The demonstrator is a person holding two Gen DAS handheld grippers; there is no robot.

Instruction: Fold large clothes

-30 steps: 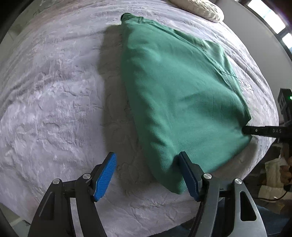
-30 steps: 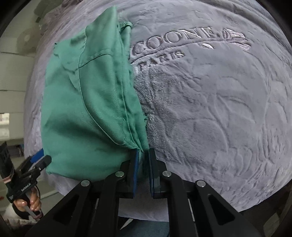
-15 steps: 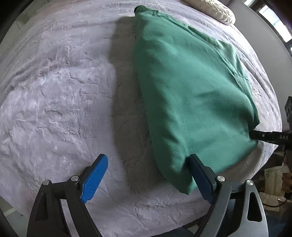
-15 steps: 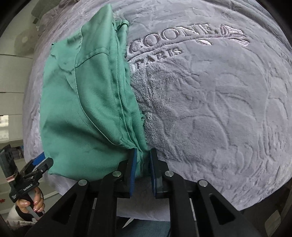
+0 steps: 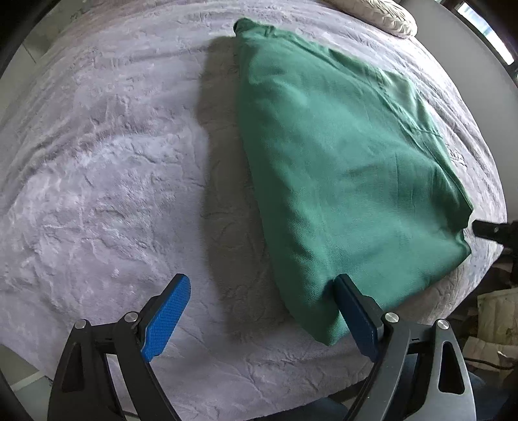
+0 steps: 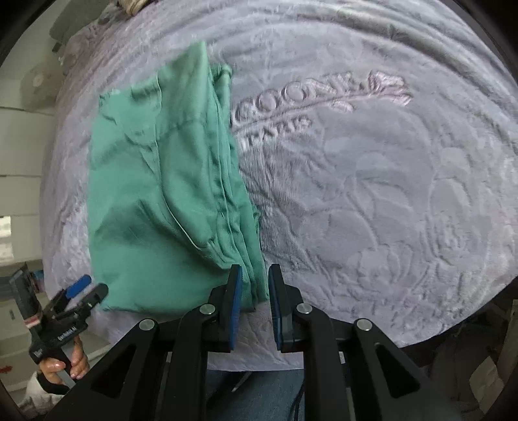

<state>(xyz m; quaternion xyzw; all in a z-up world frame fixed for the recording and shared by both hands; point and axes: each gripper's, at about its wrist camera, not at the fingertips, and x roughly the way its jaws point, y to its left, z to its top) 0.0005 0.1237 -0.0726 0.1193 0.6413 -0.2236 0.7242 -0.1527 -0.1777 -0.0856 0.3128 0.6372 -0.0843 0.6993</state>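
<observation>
While right tongs [image 6: 254, 304] opening astride garment [image 5: 340, 181] edge, blanket [image 5: 113, 194] leftward bare.

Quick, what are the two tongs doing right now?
Left tongs: open wide, holding nothing.
Right tongs: opening, letting go of the green cloth.

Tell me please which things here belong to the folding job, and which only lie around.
Belong to the job:
- green garment, folded on the grey blanket
- left gripper, open, beside the garment's near corner
- right gripper, jaws opening, the garment's edge between them

Just lying about:
- pillow at the far end of the bed
</observation>
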